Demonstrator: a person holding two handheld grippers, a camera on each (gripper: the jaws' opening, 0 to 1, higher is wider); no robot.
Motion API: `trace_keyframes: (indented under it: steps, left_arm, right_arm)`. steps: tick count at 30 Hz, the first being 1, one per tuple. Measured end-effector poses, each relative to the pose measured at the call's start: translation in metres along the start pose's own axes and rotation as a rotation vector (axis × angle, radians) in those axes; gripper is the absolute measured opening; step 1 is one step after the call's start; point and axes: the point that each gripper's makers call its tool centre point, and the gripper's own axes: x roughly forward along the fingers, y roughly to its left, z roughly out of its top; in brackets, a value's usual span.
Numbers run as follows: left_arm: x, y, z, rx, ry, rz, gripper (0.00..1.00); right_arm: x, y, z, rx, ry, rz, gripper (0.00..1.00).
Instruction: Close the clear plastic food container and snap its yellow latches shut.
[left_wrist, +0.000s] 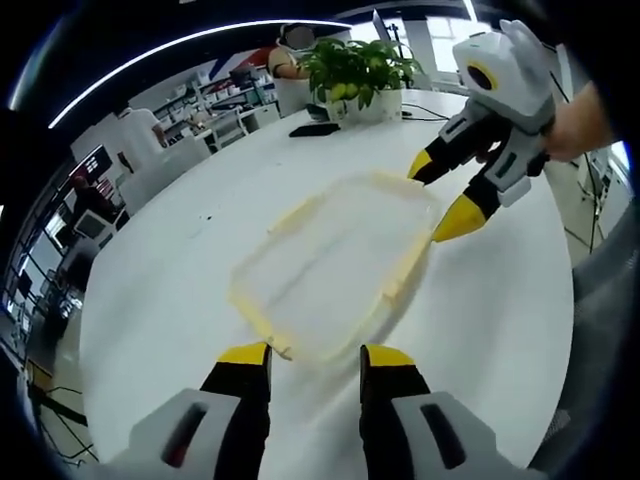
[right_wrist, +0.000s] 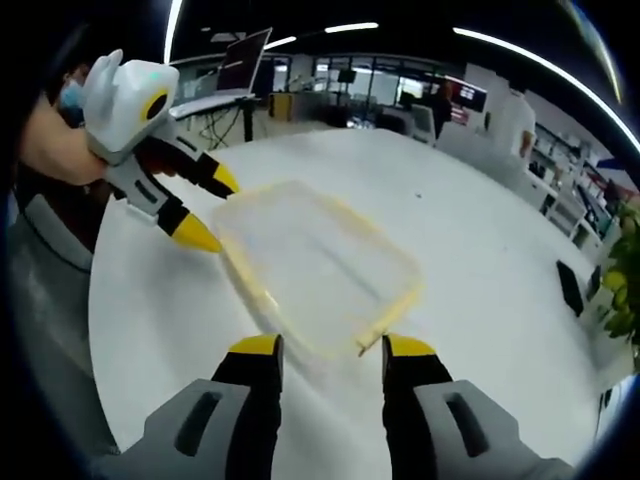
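Observation:
A clear plastic food container (left_wrist: 335, 265) with pale yellow latches lies flat on the white round table (left_wrist: 180, 300), its lid on top. My left gripper (left_wrist: 315, 356) stands open at its near short edge, jaws astride a latch (left_wrist: 270, 335), not touching. My right gripper (left_wrist: 445, 198) comes in from the upper right, open, its yellow tips at the far corner. In the right gripper view the container (right_wrist: 320, 265) sits just beyond my open right gripper (right_wrist: 330, 346), a yellow latch (right_wrist: 385, 320) by its right jaw. The left gripper (right_wrist: 205, 208) hovers open at the far left corner.
A potted green plant (left_wrist: 355, 70) and a black phone (left_wrist: 315, 129) sit at the table's far side, the phone (right_wrist: 570, 287) at the right edge in the right gripper view. A laptop (right_wrist: 240, 62) rests on a desk behind. Office desks and a seated person surround the table.

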Motion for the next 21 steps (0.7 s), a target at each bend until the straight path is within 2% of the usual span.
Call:
trace_keyframes:
  steps: [10, 21]
  left_arm:
    - [-0.004, 0.019, -0.011, -0.008, 0.015, 0.030, 0.28]
    - [-0.004, 0.027, -0.014, -0.023, 0.017, 0.050, 0.28]
  right_arm:
    - [0.015, 0.007, 0.013, -0.018, -0.005, 0.006, 0.35]
    - [0.021, 0.008, 0.019, -0.028, -0.005, 0.017, 0.34]
